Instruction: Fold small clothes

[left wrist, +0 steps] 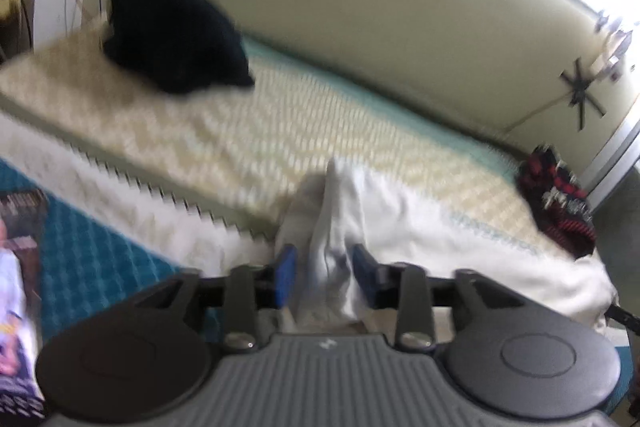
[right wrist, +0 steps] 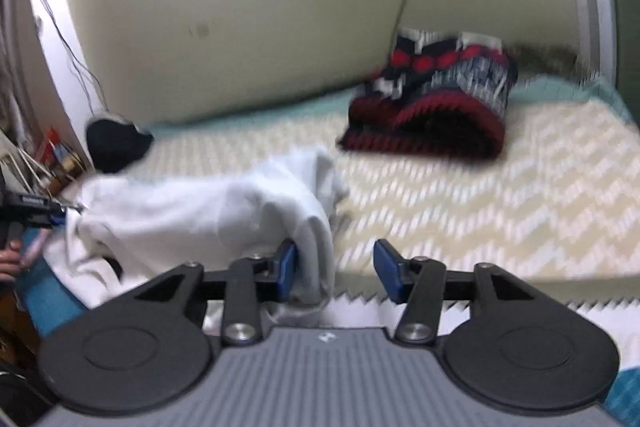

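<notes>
One white garment (right wrist: 208,199) lies bunched and unfolded between left gripper (left wrist: 325,273) and right gripper (right wrist: 336,269), both with fingers apart, cloth between the pads; folding appears barely begun.

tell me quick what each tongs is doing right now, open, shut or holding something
left tongs: open, a fold of the white garment between the pads, not pinched
right tongs: open, the white garment lies against one pad only

We note a white garment (left wrist: 400,211) on a cream zigzag-patterned cover (left wrist: 240,131). Beyond the garment: a black cloth (left wrist: 176,39) and a red, navy and white patterned knit (right wrist: 432,99). Gripper pads (right wrist: 386,271) are blue.
</notes>
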Demonstrator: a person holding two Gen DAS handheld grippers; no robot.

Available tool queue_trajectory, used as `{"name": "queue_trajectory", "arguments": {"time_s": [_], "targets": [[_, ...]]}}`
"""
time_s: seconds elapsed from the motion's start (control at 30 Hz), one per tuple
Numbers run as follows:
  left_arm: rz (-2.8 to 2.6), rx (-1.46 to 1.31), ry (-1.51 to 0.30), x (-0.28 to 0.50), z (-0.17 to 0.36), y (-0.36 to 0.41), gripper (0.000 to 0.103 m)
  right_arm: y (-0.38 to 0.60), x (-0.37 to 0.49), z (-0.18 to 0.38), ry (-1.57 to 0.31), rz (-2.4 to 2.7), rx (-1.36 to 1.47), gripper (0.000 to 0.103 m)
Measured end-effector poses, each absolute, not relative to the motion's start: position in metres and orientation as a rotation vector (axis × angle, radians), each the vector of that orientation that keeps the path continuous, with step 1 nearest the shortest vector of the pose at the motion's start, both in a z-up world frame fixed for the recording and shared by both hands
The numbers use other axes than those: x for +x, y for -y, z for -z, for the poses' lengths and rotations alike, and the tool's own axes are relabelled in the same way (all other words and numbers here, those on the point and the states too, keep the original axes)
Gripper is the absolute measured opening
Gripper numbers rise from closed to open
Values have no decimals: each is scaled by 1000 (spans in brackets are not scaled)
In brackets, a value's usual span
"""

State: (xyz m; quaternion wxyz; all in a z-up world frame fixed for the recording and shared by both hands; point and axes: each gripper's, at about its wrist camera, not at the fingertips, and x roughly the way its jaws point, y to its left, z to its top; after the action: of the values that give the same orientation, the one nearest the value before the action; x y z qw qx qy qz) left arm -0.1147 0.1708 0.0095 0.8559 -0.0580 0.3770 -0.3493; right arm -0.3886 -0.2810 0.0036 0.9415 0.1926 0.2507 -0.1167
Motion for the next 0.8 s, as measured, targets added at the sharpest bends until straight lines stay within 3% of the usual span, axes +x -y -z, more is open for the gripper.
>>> {"name": "queue_trajectory", "arguments": {"time_s": [0.03,0.17,0.23,0.3,0.33,0.37,0.4,0.43,0.5,0.6,0.7,0.73,0.8], "targets": [[732,-130,-765,-114,-17,-174,61,284,-393,-11,-491,251,387,47],[746,-106,-737,-99,-33,-156,67,299,-383,-22,-418,240,447,52],[759,-73,-759,-88,-27,-139,71,302,-366,-20,-410,193,507,59],[752,-39,-805,-77,-16,-121,62,303,-346,-12,-458,155,534,60],[750,-27,-823,-75,-10,-114,34,302,-332,-3,-505,157,529,59],[760,-26,-846,-72,-5,-107,18,301,-321,4,-535,149,521,53],[761,-40,-853,-72,-3,-108,11,299,-314,9,-549,135,515,32],[752,-57,-832,-73,-4,-110,9,297,-308,11,-544,147,489,21],[761,-110,-764,-80,-11,-120,9,295,-306,6,-485,177,444,11],[752,-175,-721,-82,-13,-129,9,293,-317,-5,-300,199,425,9],[702,-101,-744,-74,5,-112,10,287,-298,14,-376,250,335,10],[683,-77,-752,-73,13,-108,15,289,-289,26,-446,264,338,10],[672,-66,-738,-78,13,-108,18,303,-293,25,-436,247,450,12]]}}
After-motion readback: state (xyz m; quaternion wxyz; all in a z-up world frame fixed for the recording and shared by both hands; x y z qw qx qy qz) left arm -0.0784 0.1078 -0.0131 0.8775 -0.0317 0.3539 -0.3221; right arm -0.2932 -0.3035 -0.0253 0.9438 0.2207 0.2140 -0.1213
